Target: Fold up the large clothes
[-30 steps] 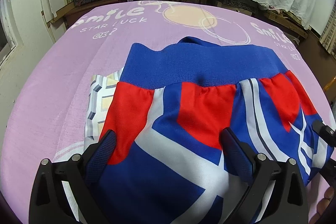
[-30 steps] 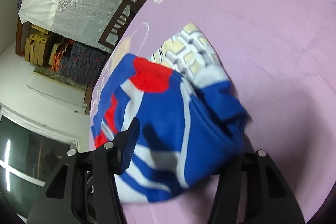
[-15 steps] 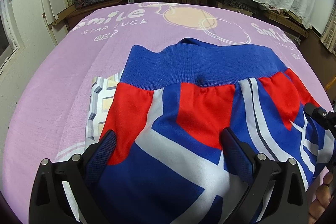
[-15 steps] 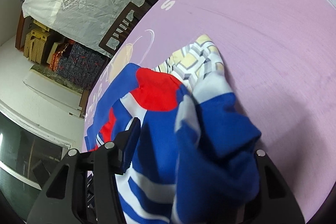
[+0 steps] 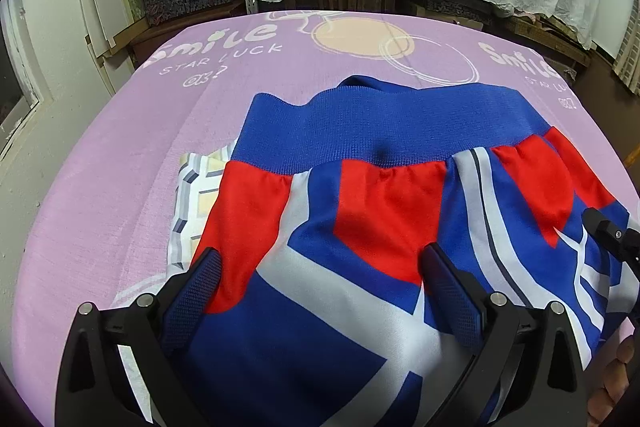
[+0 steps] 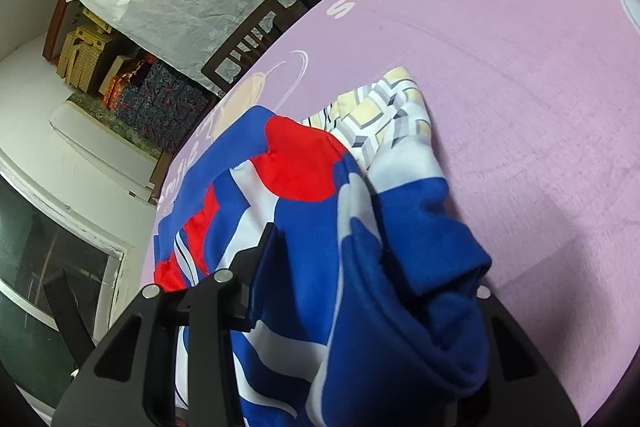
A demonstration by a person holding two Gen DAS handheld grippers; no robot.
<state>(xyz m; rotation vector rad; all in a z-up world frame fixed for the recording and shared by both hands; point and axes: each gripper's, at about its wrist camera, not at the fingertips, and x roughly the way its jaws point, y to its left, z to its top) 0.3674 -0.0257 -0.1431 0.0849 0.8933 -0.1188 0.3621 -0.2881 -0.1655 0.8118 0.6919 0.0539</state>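
Both grippers sit at the near edge of the worktop (image 5: 100, 155), which is covered in a lilac printed cloth, and the blue, red and white jacket (image 5: 360, 219) lies across its middle with the ribbed blue hem (image 5: 384, 131) turned toward the far edge. A checked yellow-and-grey garment (image 5: 196, 187) peeks out from under the jacket's left side.

Left gripper (image 5: 320, 291) stands wide, its jaws straddling the jacket's near part; fabric lies between them but the pads do not look to be pressing it. Right gripper (image 6: 372, 267) is closing on a bunched fold of blue fabric (image 6: 420, 291) at the jacket's right side. The far finger is buried behind the bunch, so I cannot tell from here whether the pads have bitten yet.

To my eye the step is taking hold of the right side to fold it across. It would go best if the right gripper caught the whole thickness of the bunch, not just the top layer, and finished closing before any lift. The left should pin or clamp its side so the jacket does not slide on the smooth cloth. The checked garment underneath could drag along, so a low, slow carry toward the left edge seems wise.
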